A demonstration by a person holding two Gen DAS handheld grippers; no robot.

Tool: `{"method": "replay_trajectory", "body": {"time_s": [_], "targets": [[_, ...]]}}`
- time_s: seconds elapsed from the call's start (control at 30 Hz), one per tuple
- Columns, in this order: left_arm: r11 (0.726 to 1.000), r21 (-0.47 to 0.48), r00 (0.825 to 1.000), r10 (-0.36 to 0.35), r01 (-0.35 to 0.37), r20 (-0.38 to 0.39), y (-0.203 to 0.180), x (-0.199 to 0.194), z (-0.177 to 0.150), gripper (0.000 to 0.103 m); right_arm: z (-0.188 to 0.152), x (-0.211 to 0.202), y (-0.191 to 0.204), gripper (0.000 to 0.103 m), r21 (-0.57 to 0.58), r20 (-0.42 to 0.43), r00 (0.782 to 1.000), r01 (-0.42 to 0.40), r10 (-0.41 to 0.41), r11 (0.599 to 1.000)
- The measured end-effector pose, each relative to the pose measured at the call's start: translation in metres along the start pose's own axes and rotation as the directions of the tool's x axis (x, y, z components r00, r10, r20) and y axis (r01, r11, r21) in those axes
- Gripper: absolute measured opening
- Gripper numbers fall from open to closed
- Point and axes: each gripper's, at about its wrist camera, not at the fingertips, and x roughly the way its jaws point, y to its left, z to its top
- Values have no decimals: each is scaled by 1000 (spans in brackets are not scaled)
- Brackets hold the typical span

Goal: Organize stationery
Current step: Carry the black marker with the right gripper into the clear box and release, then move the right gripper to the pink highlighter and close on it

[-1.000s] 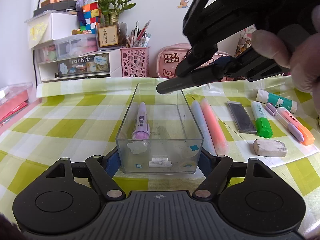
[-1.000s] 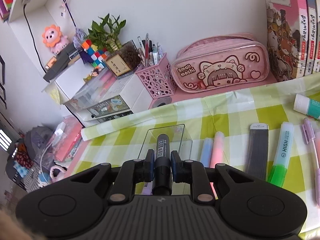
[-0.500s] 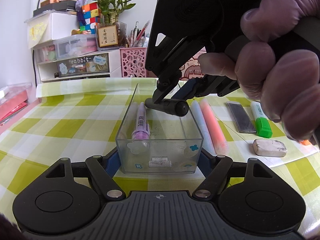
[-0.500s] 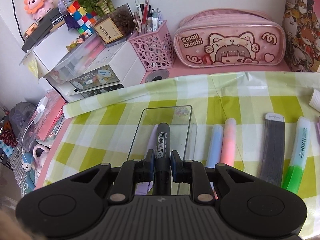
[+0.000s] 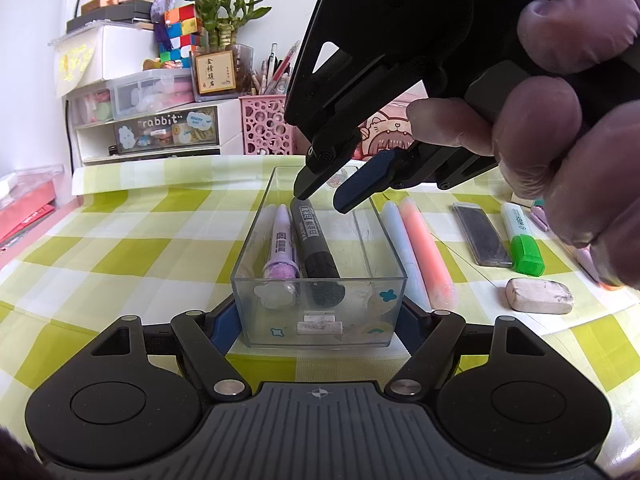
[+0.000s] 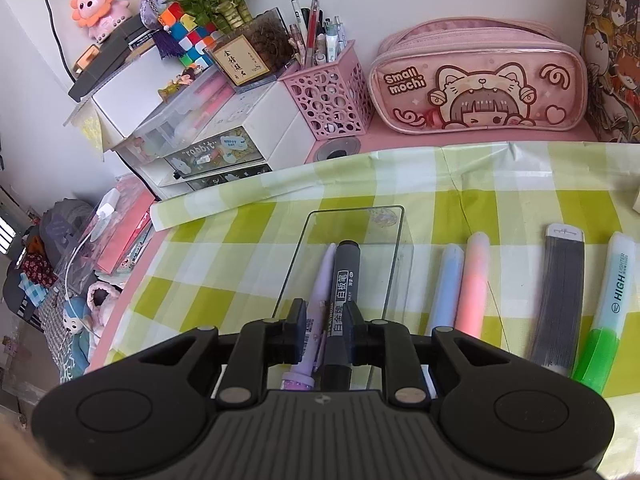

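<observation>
Checked tablecloth (image 5: 120, 248) bears clear box (image 5: 320, 320) clamped by left gripper (image 5: 318, 326); right gripper (image 6: 325, 334) opening, marker (image 6: 340, 300) released.

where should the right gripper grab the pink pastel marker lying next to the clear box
Grip the pink marker at mid-barrel, coming from above with jaws across its width. It lies flat, touching the blue marker, so one finger must wedge between them.

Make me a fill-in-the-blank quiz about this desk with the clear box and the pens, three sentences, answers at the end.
1. The black marker lies inside the clear box beside a ____ pen.
2. The left gripper is clamped on the ____.
3. The highlighter on the checked cloth has a ____ cap.

Missing words: purple; clear box; green
</observation>
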Motion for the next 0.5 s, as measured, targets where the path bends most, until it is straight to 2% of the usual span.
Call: {"method": "replay_trajectory", "body": {"time_s": [0.5], "targets": [[1000, 0, 1000, 0, 0, 0, 0, 0, 0, 75, -4, -41, -13, 53, -28, 124, 992, 24, -20, 999]]}}
